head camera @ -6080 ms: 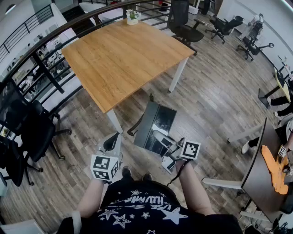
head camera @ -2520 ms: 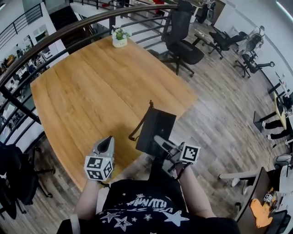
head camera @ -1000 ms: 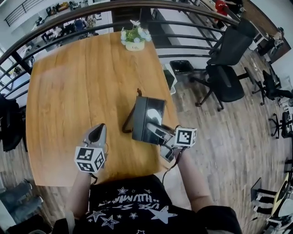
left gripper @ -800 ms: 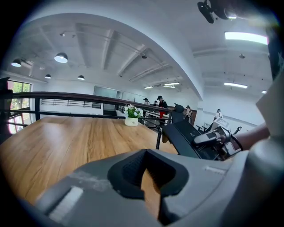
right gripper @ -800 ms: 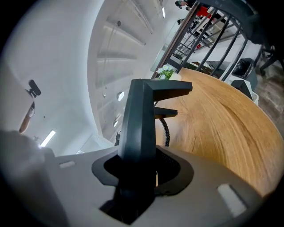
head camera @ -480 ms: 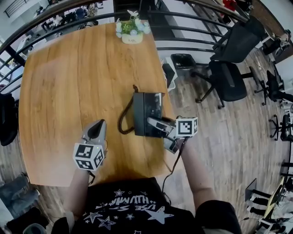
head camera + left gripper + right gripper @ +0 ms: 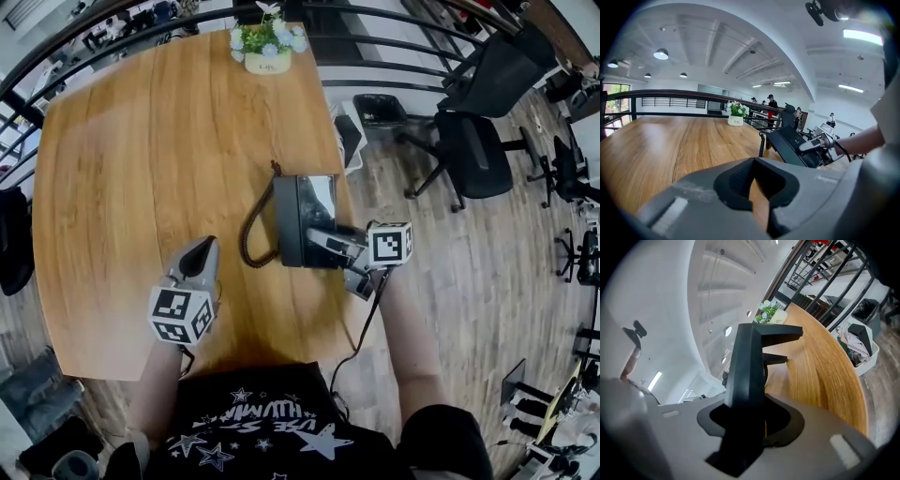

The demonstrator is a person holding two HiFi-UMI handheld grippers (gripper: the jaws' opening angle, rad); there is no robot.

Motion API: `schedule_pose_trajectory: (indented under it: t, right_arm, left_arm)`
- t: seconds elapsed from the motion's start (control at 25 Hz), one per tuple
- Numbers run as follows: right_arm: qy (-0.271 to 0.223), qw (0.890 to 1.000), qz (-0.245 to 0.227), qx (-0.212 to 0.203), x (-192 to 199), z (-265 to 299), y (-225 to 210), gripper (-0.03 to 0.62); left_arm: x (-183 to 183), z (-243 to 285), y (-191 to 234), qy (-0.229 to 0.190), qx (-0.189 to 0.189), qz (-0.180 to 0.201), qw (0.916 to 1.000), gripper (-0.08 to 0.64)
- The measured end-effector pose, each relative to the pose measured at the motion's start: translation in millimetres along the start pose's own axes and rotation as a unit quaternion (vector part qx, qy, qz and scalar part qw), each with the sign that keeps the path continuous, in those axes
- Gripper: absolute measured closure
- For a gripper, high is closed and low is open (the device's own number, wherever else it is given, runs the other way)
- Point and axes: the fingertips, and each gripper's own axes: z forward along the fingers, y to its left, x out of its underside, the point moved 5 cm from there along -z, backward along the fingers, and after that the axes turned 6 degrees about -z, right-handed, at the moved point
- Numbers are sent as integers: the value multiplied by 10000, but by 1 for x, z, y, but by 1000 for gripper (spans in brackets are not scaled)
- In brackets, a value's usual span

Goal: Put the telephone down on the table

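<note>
Open-plan office mezzanine: wood-plank floor [image 7: 469,272], black railing [image 7: 403,42] curving behind a big wooden table [image 7: 122,187]. An office chair [image 7: 473,141] is standing off its right edge, and a small plant pot [image 7: 267,58] is sitting at the far edge.

The telephone [image 7: 305,211] is lying right at the table's right edge, about midway along. The right gripper [image 7: 326,246] is clamping the near end of the black housing, jaws pressing on both faces. In the left gripper view the body is tilting, near end raised and far end low by the wood; can't tell if it's touching. The coiled cord [image 7: 251,234] is trailing off its left side onto the table. The left gripper [image 7: 200,251] is hovering over the near-left area, jaws together, nothing in them.

Handling, my read: rigid plastic shell, moderate weight, smooth faces probably slipping easily under the pads. The springy cord could be tugging. The near-end hold looks adequate. The tabletop is flat and bare, but the edge is close, so I'd be setting it further inboard.
</note>
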Motion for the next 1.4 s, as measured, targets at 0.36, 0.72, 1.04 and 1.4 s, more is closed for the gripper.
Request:
schedule_pose_trajectory:
  t: [0.36,0.72,1.04,1.4]
  right_arm:
    - [70,9974,-544,472,-1,-4,-3,419]
    - [394,9859,-1188,1113,-2,-13,-12,340]
    - [416,9793,-1265,1525,-6,-23,-27,284]
    - [254,9666,-1507,2058,-5,-32,-21,312]
  left_arm:
    - [-5,27,-23,6,359,187,9992,558]
    - [-3,27,-30,36,455,175,9988,558]
    - [-4,29,-35,28,500,160,9986,558]
    - [-6,21,-38,-76,527,111,9985,558]
